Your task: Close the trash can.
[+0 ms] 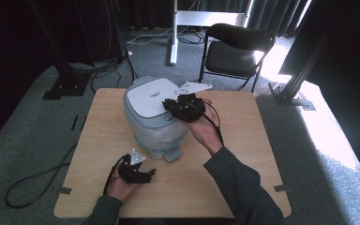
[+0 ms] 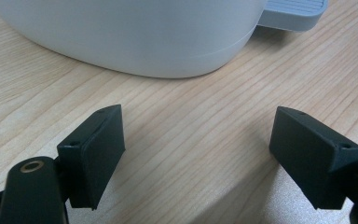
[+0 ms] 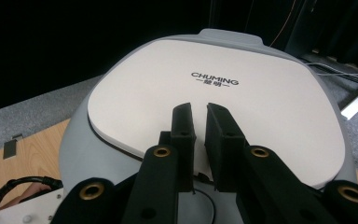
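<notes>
Your left gripper (image 1: 138,172) rests on the tabletop (image 1: 243,140) at about 7 o'clock from the pedal bin (image 1: 152,119), its fingers (image 2: 95,154) spread wide with nothing between them. The bin stands left of centre on the tabletop, lid (image 3: 214,107) down, grey foot pedal (image 1: 172,154) facing you. It looks like hollow, smooth plastic: probably light, stiff and slippery, likely to slide or tip if pushed high up. The lid's front lip or the pedal look like the best places to take hold. Your right gripper (image 1: 183,107) sits at the lid's 3 o'clock edge, fingers (image 3: 182,135) narrowed to a slim gap over the front lip. Whether they pinch that lip is hidden behind them. The bin's base is cut off in the left gripper view.
</notes>
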Demonstrator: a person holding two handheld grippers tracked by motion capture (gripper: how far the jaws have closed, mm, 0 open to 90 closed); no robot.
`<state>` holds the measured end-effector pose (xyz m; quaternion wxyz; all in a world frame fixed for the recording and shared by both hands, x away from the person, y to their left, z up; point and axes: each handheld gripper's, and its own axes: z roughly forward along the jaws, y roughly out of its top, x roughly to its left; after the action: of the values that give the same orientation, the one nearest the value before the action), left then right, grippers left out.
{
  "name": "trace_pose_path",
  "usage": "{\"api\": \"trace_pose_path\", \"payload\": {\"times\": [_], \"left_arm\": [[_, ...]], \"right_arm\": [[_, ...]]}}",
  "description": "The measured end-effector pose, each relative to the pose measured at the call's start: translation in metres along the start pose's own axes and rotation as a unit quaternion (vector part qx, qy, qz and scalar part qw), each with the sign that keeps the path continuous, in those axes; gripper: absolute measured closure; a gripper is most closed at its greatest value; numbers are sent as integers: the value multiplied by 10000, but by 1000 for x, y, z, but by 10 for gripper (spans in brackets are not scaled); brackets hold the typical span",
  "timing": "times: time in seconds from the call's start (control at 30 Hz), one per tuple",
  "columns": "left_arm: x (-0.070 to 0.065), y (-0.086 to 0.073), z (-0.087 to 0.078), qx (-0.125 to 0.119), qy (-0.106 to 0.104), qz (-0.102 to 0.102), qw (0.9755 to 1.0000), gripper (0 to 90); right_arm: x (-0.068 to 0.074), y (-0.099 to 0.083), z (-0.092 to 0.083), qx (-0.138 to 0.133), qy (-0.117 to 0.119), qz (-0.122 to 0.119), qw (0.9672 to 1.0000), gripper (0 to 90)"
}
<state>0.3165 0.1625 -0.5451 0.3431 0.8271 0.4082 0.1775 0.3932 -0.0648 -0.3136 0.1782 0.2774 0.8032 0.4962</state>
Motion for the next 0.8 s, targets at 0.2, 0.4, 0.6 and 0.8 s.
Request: {"api": "trace_pose_path", "payload": {"times": [0.2,0.4,0.6,0.8], "left_arm": [[0,0,0,0,3,-4,10000,180],[0,0,0,6,1,4,10000,180],[0,0,0,5,7,0,10000,180],[0,0,0,3,6,4,10000,180]], "right_arm": [[-1,-3,-1,-10,-25,-15,10000,866],[2,-6,-1,-54,-93,-72,9999,900],[5,-7,-2,-75,-197,-163,9996,900],[8,-12,-1,-71,-217,-202,9995,900]]}}
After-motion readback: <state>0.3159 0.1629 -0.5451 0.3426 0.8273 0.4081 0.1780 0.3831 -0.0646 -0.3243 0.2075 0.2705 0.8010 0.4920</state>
